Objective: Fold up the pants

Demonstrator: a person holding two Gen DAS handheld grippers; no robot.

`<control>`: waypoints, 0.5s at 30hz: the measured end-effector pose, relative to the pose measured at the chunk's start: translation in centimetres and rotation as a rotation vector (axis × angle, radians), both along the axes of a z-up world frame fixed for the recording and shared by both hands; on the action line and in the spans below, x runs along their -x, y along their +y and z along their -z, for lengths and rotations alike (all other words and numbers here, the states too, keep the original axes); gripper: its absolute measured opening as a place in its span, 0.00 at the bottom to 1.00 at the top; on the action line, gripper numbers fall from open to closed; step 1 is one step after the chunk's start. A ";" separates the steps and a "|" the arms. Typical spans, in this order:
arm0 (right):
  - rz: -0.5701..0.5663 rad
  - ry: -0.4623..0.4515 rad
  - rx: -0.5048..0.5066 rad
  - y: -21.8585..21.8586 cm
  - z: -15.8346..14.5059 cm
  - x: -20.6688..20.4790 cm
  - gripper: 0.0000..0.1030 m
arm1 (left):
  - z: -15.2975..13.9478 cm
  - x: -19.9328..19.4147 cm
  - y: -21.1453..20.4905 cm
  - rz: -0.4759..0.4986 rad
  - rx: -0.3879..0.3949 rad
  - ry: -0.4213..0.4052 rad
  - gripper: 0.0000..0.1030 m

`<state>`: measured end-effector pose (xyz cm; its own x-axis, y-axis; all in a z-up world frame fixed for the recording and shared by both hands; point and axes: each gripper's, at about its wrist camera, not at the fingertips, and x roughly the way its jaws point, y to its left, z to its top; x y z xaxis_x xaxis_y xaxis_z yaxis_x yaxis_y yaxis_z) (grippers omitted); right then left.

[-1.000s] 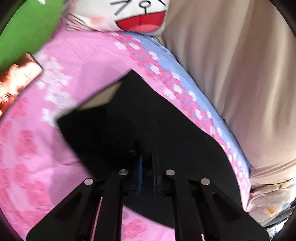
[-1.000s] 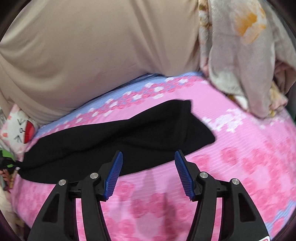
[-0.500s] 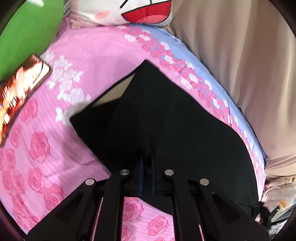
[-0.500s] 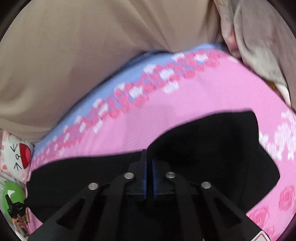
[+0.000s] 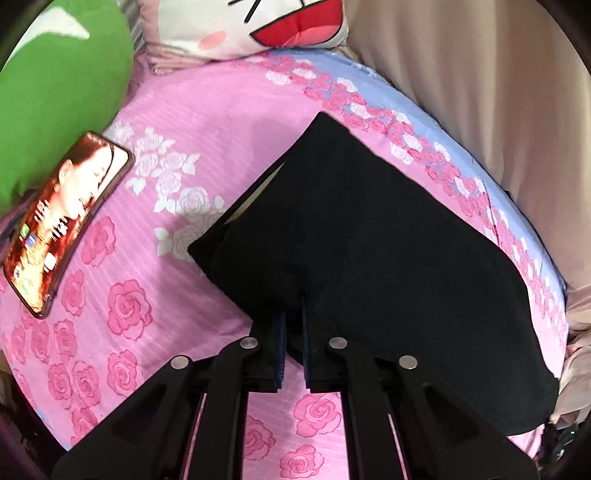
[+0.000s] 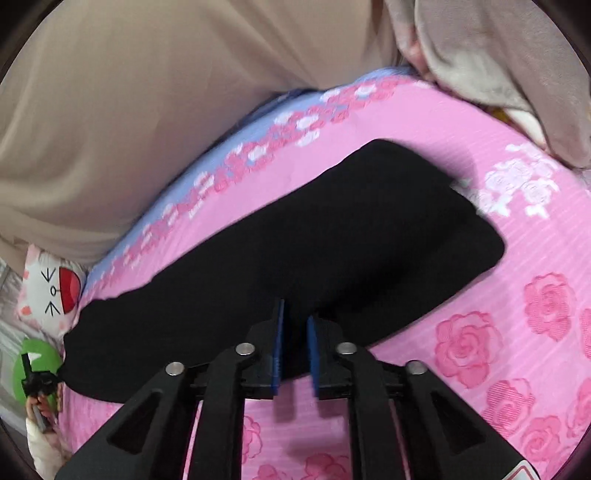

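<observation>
Pants (image 5: 369,258) lie lengthwise along the bed's (image 5: 184,110) far edge, near hem pinched by both the left gripper (image 5: 293,332) and right gripper (image 6: 293,336), each clamped at its end.

One pants (image 5: 369,258), one phone (image 5: 62,225), two pillows (image 5: 255,26), two tools (image 5: 293,332)
</observation>
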<state>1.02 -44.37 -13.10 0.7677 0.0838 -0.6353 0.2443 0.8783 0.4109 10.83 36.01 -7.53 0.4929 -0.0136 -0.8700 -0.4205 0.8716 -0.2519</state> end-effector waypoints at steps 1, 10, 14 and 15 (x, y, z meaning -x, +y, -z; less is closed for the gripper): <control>0.005 -0.008 0.006 0.0 -0.3 0.2 0.38 | -0.2 0.0 -0.1 0.000 -0.006 -0.002 0.06; 0.107 -0.033 -0.059 -3.8 -1.1 -1.5 0.01 | 0.0 -0.4 -0.1 -0.015 -0.026 0.033 0.06; 0.162 -0.168 0.025 -2.7 -4.4 2.0 0.01 | 0.0 0.1 0.0 -0.006 -0.036 0.039 0.06; 0.182 -0.175 0.053 -2.6 -4.8 3.2 0.01 | 0.2 0.0 0.0 -0.003 -0.040 0.044 0.07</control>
